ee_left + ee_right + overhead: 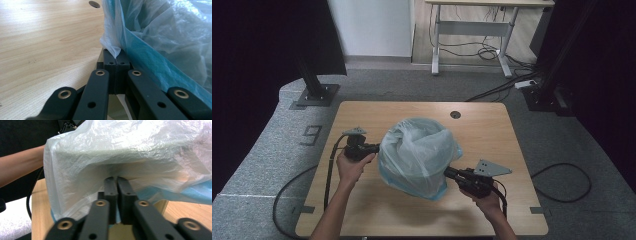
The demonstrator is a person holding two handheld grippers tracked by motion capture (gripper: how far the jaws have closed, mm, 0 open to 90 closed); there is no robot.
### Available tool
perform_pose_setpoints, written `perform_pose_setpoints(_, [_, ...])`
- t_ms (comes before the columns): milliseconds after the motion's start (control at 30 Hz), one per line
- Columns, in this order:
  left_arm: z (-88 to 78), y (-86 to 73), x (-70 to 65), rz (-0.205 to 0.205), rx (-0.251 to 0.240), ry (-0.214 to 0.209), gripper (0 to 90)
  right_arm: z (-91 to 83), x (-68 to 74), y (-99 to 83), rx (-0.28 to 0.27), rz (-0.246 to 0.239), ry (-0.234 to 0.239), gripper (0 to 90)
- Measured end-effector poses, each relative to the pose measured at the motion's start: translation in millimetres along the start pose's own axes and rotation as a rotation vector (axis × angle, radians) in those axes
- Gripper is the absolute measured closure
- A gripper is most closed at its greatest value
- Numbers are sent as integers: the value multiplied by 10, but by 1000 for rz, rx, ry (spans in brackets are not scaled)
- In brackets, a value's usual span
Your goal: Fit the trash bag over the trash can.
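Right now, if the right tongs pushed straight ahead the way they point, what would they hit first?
The bag. The right tongs are shut with their tips at its thin white plastic, seemingly pinching a fold, so they would press straight into it. What lies inside the bag can't be seen.

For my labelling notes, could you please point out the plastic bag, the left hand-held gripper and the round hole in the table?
Plastic bag (419, 155): high view, middle of its crumpled side.
Left hand-held gripper (116, 57): left gripper view, between its fingertips, pinching the bag's edge.
Round hole (455, 114): high view, its centre.

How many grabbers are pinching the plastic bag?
2: the left gripper pinches the plastic bag at its left edge, and the right gripper pinches its lower right side.
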State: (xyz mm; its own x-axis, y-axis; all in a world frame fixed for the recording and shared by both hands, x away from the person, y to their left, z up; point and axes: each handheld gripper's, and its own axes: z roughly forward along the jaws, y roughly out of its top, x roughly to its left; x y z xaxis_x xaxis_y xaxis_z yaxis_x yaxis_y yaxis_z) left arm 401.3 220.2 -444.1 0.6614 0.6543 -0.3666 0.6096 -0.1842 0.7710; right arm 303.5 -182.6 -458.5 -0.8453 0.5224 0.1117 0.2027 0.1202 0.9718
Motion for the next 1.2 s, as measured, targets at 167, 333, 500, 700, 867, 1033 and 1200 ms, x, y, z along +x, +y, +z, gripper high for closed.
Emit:
perform_pose_setpoints(167, [1,-6,1,0,1,-1,899,-7,43,-9,-2,4,-1,888])
perform_pose_setpoints(333, [-6,-17,9,-4,-1,-1,899,-56,219,-4,-4,15,-30,640])
perform_pose_setpoints(500, [0,-25,3,-5,-1,-3,899,-43,417,42,3,16,-48,433])
perform_pose_setpoints(700, [-7,-26,7,-5,0,-3,898,62,517,26,42,36,-148,380])
perform_pose_setpoints(867, [-6,-29,20,-7,0,-4,898,134,584,-12,66,29,-212,428])
perform_pose_setpoints(1033, [12,-37,17,-9,1,-8,898,154,604,2,65,36,-238,532])
perform_pose_setpoints(1200, [22,-39,14,-9,2,-9,899,135,572,15,62,57,-252,663])
